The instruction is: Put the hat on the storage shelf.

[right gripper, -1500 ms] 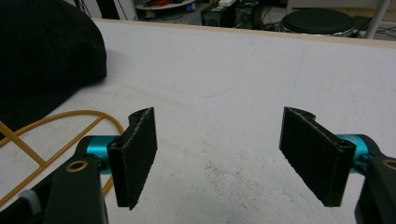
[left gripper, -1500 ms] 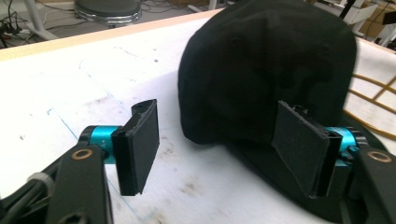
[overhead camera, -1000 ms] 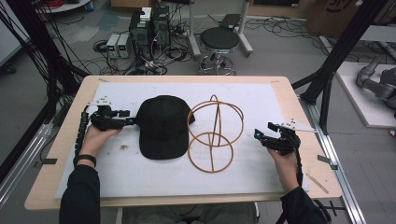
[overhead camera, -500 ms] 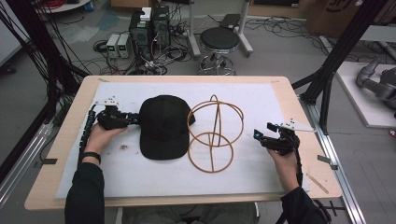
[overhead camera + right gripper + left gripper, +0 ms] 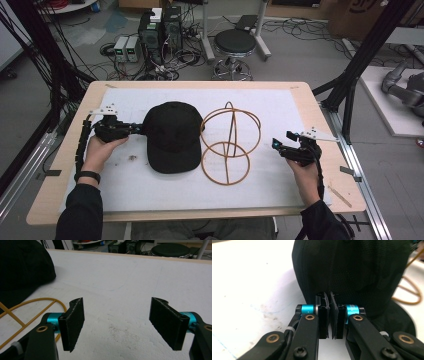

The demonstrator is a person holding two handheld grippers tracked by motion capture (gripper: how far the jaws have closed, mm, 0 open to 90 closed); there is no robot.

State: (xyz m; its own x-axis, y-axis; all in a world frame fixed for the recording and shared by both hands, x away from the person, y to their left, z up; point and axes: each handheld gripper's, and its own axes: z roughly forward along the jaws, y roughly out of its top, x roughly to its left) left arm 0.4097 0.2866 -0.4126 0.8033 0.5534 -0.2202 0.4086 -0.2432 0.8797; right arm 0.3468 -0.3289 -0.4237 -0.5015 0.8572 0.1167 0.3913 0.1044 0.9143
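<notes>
Left hand-held gripper (image 5: 131,128) – jaws just closed, clamped on the black cap's (image 5: 172,135) left edge – lies nearer it than the right hand-held gripper (image 5: 280,145), jaws apart, beyond the wire frame (image 5: 227,145).

The person's forearms come in from the near edge, both in dark sleeves, with a dark band on the left wrist. The left hand (image 5: 97,150) holds the left claw (image 5: 141,128) level, pointing right; its jaws have just been closing and now stand nearly together, with a thin fold of black fabric pinched between the pads (image 5: 324,315). The right hand (image 5: 302,167) holds the right claw (image 5: 276,145) at the right side, pointing left toward the middle, low over the surface. Its jaws stand wide apart with nothing between the pads (image 5: 73,322).
</notes>
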